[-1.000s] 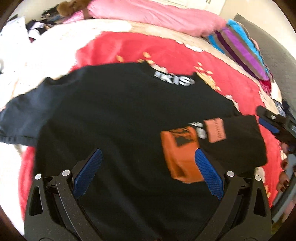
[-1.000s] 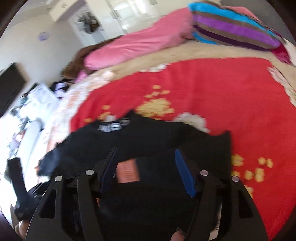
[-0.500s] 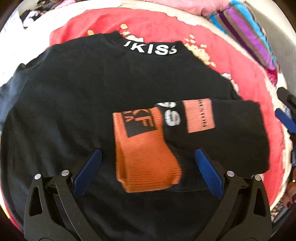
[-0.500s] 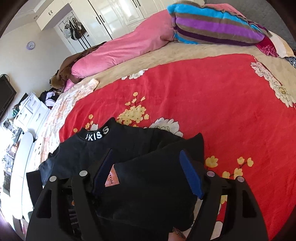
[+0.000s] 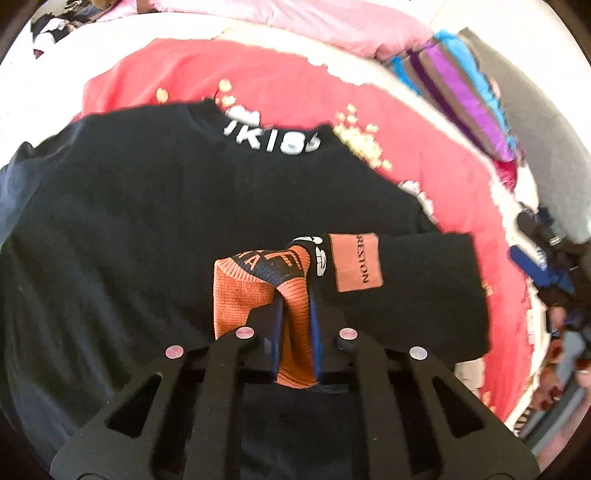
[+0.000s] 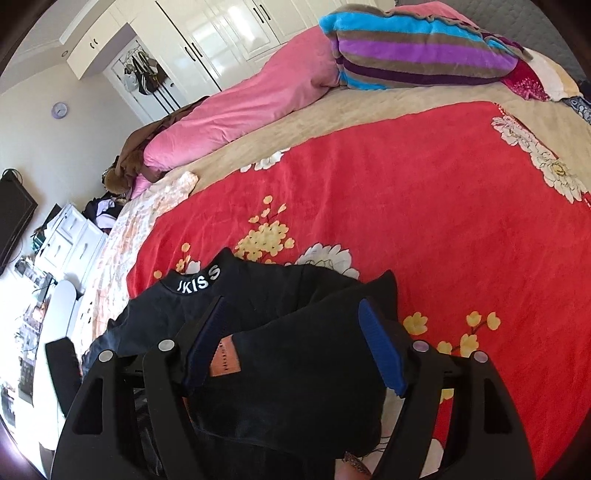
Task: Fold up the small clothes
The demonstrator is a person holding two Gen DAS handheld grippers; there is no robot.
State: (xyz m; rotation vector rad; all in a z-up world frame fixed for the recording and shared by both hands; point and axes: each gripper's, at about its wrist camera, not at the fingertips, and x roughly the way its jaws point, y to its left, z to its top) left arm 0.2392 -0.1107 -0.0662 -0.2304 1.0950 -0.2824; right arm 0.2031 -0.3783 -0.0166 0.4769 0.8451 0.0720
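A black shirt (image 5: 147,229) with white collar lettering lies flat on the red floral blanket (image 5: 280,85); it also shows in the right wrist view (image 6: 229,295). Its right sleeve is folded across the body, showing a pink patch (image 5: 356,262) and an orange ribbed cuff (image 5: 255,284). My left gripper (image 5: 295,310) is shut on the orange cuff and lifts it. My right gripper (image 6: 295,332) is open, its jaws on either side of the folded black sleeve (image 6: 295,369) near the patch (image 6: 225,358).
A pink duvet (image 6: 251,96) and a striped blanket roll (image 6: 417,55) lie at the far side of the bed. White wardrobes (image 6: 207,33) stand behind. A white dresser (image 6: 70,236) with clutter is at the left.
My left gripper has closed on the orange cuff and raised it from the shirt. My right gripper has stayed open over the sleeve.
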